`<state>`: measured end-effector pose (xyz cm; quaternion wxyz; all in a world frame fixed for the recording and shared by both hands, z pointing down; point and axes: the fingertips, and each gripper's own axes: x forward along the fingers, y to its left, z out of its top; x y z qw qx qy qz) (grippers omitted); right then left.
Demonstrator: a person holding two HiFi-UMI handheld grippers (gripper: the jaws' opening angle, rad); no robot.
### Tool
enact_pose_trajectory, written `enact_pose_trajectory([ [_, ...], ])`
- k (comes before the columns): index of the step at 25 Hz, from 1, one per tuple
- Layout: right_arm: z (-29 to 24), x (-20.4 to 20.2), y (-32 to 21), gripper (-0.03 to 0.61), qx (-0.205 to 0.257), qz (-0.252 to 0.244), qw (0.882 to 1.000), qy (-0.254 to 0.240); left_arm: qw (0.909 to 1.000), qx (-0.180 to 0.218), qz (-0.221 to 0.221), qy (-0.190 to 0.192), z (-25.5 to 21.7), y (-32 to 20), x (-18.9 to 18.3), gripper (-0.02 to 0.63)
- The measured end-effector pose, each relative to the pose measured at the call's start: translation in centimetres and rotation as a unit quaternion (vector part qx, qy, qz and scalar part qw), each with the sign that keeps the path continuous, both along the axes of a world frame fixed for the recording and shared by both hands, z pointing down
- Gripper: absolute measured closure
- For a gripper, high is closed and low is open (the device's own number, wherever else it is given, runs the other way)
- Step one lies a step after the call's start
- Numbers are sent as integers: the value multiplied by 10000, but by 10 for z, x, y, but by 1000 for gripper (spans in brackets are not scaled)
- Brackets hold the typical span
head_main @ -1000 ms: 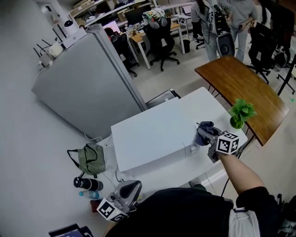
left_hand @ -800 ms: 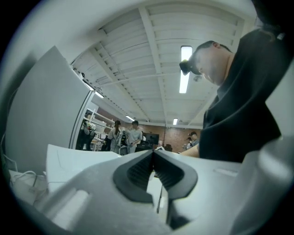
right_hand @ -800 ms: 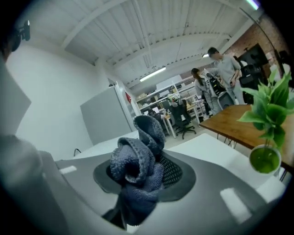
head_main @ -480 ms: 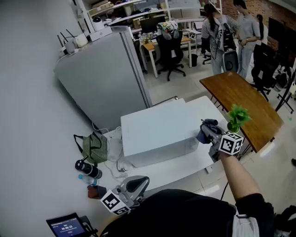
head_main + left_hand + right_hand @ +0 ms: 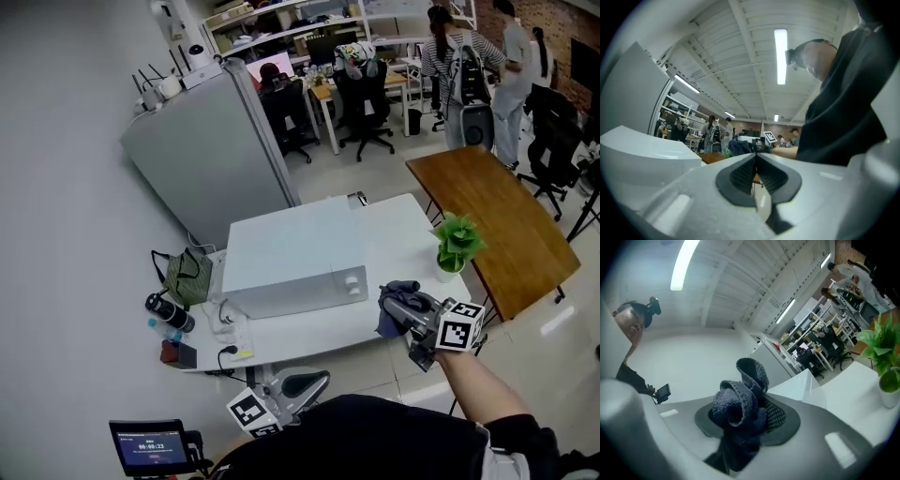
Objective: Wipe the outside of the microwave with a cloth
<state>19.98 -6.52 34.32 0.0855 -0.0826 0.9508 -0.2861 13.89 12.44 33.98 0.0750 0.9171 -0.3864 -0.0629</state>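
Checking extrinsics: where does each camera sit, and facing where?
Head view: on head, steeply down at microwave; shows arm, right gripper, left gripper.
Left gripper view: on the left gripper, tilted up past shut fingers; torso at right.
Right gripper view: on the right gripper, upward past the held cloth; head at left.
Shared by head and right gripper views: plant, cloth.

An open-plan office: rows of desks (image 5: 327,91) with monitors (image 5: 268,67) and swivel chairs (image 5: 368,94), shelves (image 5: 246,11) of boxes at the back, people (image 5: 457,58) standing among the desks, and strip lights (image 5: 780,56) overhead. A fridge (image 5: 211,159) and a microwave (image 5: 291,267) stand by the near wall.
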Motion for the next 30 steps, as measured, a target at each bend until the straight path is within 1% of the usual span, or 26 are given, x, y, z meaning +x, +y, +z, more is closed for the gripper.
enact_pose_trajectory([
  [2,-3,13,5,439,-77,-61,9999,-85,9998,69,-159,-77,-9,5,6,609],
  [4,-13,20,15,439,-81,-107,9997,-211,9993,135,-338,2,-17,11,2,609],
  [7,-26,13,50,439,-50,-312,9990,-331,9991,139,-381,81,-19,33,-5,609],
  [9,-33,0,73,437,31,-429,9984,-361,9991,260,-334,-43,-22,46,-15,609],
  [11,-36,-16,92,437,26,-430,9981,-432,9986,379,-339,-137,-24,62,-32,609],
  [13,-33,-34,115,437,-70,-378,9980,-492,9982,425,-416,-87,-26,84,-55,609],
  [15,-28,-55,139,437,-100,-366,9983,-438,9978,444,-488,-19,-27,105,-77,609],
  [19,-24,-90,172,438,-15,-363,9989,-291,9983,323,-484,15,-15,138,-106,609],
  [21,-25,-101,183,439,84,-345,9991,-251,9987,240,-452,43,-9,146,-115,609],
  [23,-22,-103,191,439,267,-382,9988,-162,9988,256,-412,70,-6,145,-116,609],
  [25,-19,-99,191,439,403,-440,9982,-86,9985,351,-413,105,-7,139,-113,609],
  [27,-17,-92,184,439,433,-434,9981,-17,9977,460,-469,151,-12,132,-108,609],
  [30,-26,-81,168,439,471,-346,9982,91,9965,611,-549,120,-23,126,-102,609],
])
